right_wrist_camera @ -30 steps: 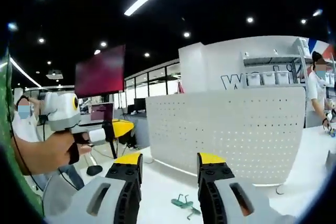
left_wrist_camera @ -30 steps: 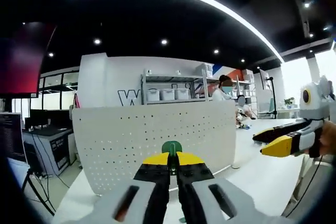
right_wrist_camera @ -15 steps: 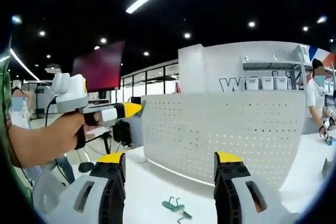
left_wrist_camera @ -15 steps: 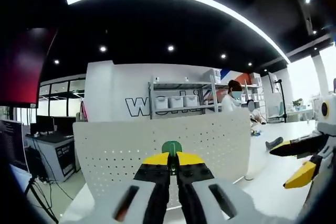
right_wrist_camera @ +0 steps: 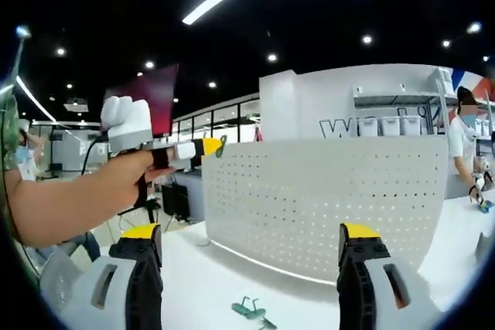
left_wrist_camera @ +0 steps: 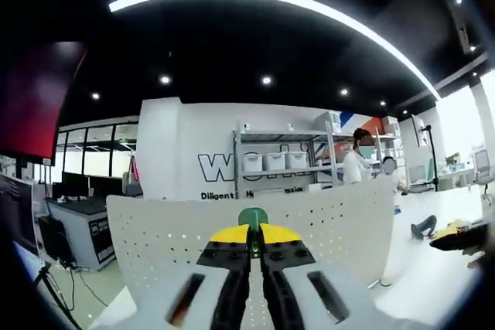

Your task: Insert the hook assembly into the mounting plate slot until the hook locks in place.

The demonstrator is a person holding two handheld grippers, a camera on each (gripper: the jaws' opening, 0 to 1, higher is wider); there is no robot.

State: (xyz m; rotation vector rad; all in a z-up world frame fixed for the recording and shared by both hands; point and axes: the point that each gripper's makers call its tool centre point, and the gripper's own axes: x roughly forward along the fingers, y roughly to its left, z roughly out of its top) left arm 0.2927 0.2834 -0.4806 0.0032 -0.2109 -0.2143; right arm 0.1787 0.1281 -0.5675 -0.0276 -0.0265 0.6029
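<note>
The white perforated mounting plate (left_wrist_camera: 155, 245) stands upright on the table and spans the left gripper view. My left gripper (left_wrist_camera: 253, 231) is shut on a green hook (left_wrist_camera: 253, 217), whose rounded end pokes up between the yellow tips just in front of the plate's top edge. In the right gripper view, the left gripper (right_wrist_camera: 203, 147) is held by a hand at the plate's (right_wrist_camera: 325, 206) upper left corner, with the green hook (right_wrist_camera: 221, 144) at its tip. My right gripper (right_wrist_camera: 250, 239) stands wide open and holds nothing.
Spare green hooks (right_wrist_camera: 251, 311) lie on the white table (right_wrist_camera: 201, 284) in front of the plate. The right gripper (left_wrist_camera: 458, 234) shows low at the right edge. A person (right_wrist_camera: 466, 144) stands by shelves (left_wrist_camera: 278, 161) behind the plate. A desk with monitors (left_wrist_camera: 69, 214) is at left.
The left gripper has risen with the hook to the plate's top left edge. The right gripper's jaws have spread wider and it has dropped lower.
</note>
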